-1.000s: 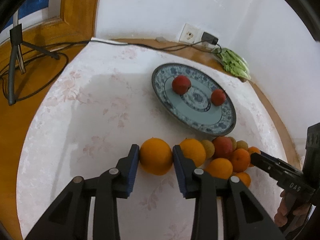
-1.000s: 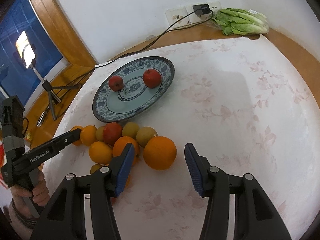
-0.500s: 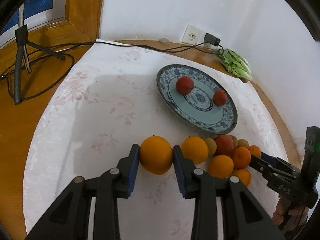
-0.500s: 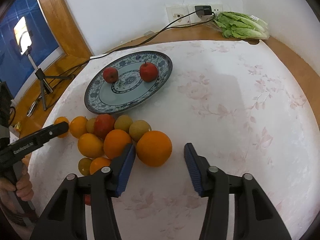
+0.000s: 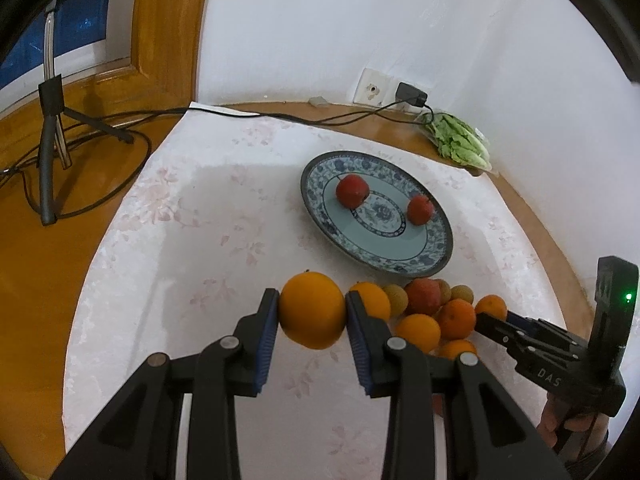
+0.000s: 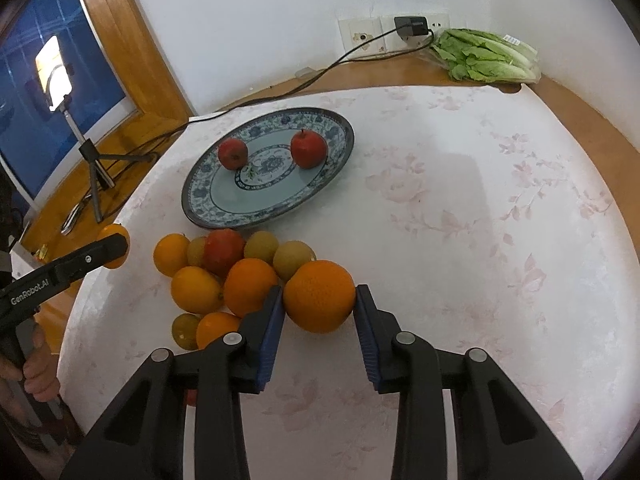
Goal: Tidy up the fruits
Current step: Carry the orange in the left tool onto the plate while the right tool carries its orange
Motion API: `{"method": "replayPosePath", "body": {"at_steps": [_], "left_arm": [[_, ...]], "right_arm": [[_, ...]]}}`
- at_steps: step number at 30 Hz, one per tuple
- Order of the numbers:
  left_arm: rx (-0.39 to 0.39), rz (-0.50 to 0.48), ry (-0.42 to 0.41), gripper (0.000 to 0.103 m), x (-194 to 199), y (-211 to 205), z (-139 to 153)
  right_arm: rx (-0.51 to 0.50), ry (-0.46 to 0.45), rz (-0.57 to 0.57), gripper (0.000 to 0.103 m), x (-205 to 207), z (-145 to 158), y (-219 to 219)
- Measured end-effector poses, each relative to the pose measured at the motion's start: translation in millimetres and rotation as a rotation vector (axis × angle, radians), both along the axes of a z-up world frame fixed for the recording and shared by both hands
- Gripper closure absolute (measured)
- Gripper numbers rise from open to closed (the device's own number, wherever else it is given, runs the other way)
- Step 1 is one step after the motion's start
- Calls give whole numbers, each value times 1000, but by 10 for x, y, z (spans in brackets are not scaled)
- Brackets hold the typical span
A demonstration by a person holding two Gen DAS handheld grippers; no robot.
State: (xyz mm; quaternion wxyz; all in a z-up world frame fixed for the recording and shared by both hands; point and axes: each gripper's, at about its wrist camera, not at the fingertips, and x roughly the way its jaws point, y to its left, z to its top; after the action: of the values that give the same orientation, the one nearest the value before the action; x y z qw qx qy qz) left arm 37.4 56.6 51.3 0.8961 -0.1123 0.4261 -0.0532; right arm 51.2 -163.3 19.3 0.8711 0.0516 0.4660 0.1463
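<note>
My left gripper (image 5: pixel 312 312) is shut on a large orange (image 5: pixel 312 310) and holds it above the tablecloth, left of the fruit pile. My right gripper (image 6: pixel 319 298) is shut on another large orange (image 6: pixel 319 296) at the pile's right edge. The pile (image 6: pixel 224 272) has several oranges, brownish round fruits and a red apple. A blue-patterned plate (image 6: pixel 200 212) behind it holds two red apples (image 6: pixel 308 148) (image 6: pixel 233 153). The plate also shows in the left wrist view (image 5: pixel 436 256). The left gripper also shows in the right wrist view (image 6: pixel 108 250).
A bagged lettuce (image 6: pixel 484 56) lies at the back right by the wall sockets (image 6: pixel 408 26). A black cable (image 5: pixel 248 114) runs along the table's back edge. A tripod (image 5: pixel 52 136) stands on the wooden sill at left.
My right gripper has closed from open onto the large orange. My left gripper has lifted its orange up off the table.
</note>
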Motion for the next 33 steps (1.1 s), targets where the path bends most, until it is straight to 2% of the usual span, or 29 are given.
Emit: {"method": "replayPosePath", "body": {"at_steps": [19,33], "left_arm": [[64,-68,-25,68,309,-320,183],[108,-89,13,68,739,-469,36]], "right_arm": [[-21,-75,38,67,123,353,92],[-20,-59,58,67,490,325,211]]}}
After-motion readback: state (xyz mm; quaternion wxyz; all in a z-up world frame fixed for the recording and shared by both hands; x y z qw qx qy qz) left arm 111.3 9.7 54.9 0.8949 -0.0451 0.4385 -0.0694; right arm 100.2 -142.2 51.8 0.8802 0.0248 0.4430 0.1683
